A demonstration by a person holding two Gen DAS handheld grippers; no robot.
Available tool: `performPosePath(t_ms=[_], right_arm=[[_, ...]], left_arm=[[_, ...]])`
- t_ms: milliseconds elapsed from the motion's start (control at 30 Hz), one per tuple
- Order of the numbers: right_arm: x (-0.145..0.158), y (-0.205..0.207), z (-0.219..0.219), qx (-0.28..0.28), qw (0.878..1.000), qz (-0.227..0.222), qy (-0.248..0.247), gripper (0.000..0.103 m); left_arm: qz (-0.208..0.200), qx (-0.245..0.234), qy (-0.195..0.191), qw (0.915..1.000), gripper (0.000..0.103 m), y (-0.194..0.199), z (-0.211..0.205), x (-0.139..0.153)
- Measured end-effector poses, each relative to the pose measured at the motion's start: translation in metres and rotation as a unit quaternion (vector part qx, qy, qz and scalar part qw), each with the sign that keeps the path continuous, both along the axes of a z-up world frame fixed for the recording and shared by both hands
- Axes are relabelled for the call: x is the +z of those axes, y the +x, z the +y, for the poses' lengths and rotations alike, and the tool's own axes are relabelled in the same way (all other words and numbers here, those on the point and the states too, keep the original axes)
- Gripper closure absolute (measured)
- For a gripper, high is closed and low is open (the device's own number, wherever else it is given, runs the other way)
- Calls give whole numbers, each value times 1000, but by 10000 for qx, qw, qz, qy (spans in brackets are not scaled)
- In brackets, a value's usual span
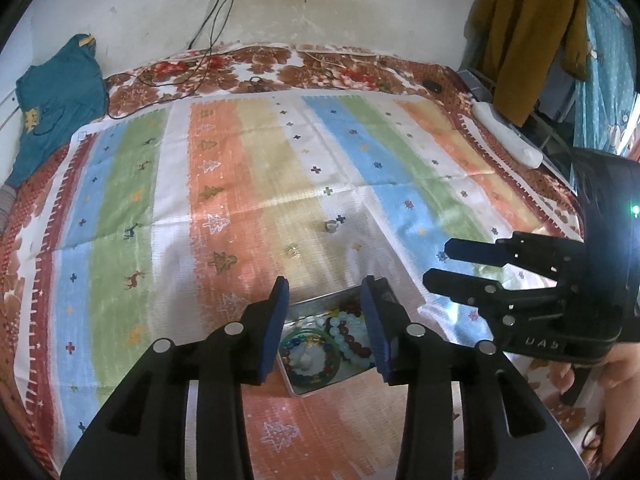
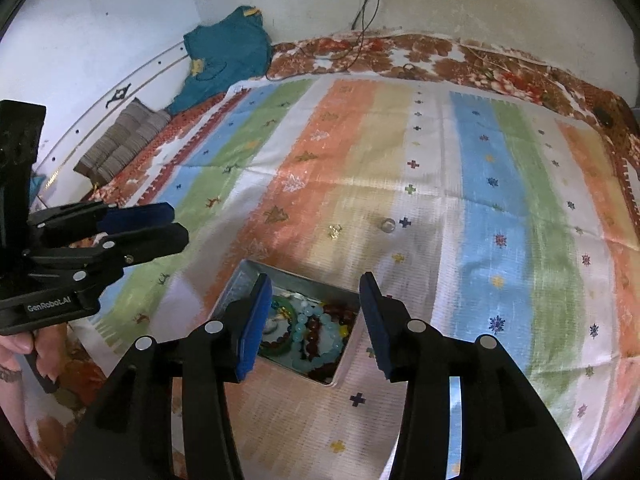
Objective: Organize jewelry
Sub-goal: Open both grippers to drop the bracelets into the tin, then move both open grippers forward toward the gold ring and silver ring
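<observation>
A bed covered by a striped woven cloth [image 1: 248, 184], banded in orange, blue, green, cream and white and dotted with small tree, deer and cross motifs, filled both wrist views; a brown floral sheet [image 1: 280, 68] showed beyond its far edge, against a stained plaster wall. On the cloth lay a shallow rectangular metal tin [image 2: 240, 280], the landmark for all that follows, its walls dull grey and its corners rounded. The left gripper [image 1: 326, 324] pointed steeply down over the tin, its blue-padded jaws apart with nothing between them, the tin's contents visible through the gap. The right gripper [image 2: 314, 320] took a matching steep, downward pose above the tin from the other side, its jaws likewise spread and empty; a hand [image 1: 616, 364] held its black body just right of the tin. Inside the tin lay beaded bracelets [image 2: 316, 328]: glossy round beads in pale aqua, dark red and green, coiled in overlapping loops. Beyond the tin's far wall, on the cream band, lay a small gold-coloured ornament [image 2: 334, 231], and farther still a small rounded silvery piece [image 2: 387, 225], too small to identify.
</observation>
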State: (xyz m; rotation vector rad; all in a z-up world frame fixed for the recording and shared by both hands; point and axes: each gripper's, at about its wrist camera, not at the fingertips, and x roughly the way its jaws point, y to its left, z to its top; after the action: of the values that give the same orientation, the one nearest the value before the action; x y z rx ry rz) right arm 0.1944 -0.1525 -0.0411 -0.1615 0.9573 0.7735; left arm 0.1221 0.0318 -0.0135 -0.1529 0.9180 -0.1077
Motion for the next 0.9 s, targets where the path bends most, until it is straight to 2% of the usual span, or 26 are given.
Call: performPosePath(t_ms=[333,667,767,900], right_arm=[[-10,30,-4,-97,9998,109,-120,47],[-7,46,1,-95,9999,-63,-37,38],[-10,51,5,18,9998,-128,-172,37],[-16,60,5,93,9997,-79,-203,37]], left_arm=[[175,-22,193,9997,54,12,6,-11],[395,-132,338,9986,52,36,3,-26],[517,-155,254,9982,52,45,3,-35],[636,-221,323,9972,52,54,1,-45]])
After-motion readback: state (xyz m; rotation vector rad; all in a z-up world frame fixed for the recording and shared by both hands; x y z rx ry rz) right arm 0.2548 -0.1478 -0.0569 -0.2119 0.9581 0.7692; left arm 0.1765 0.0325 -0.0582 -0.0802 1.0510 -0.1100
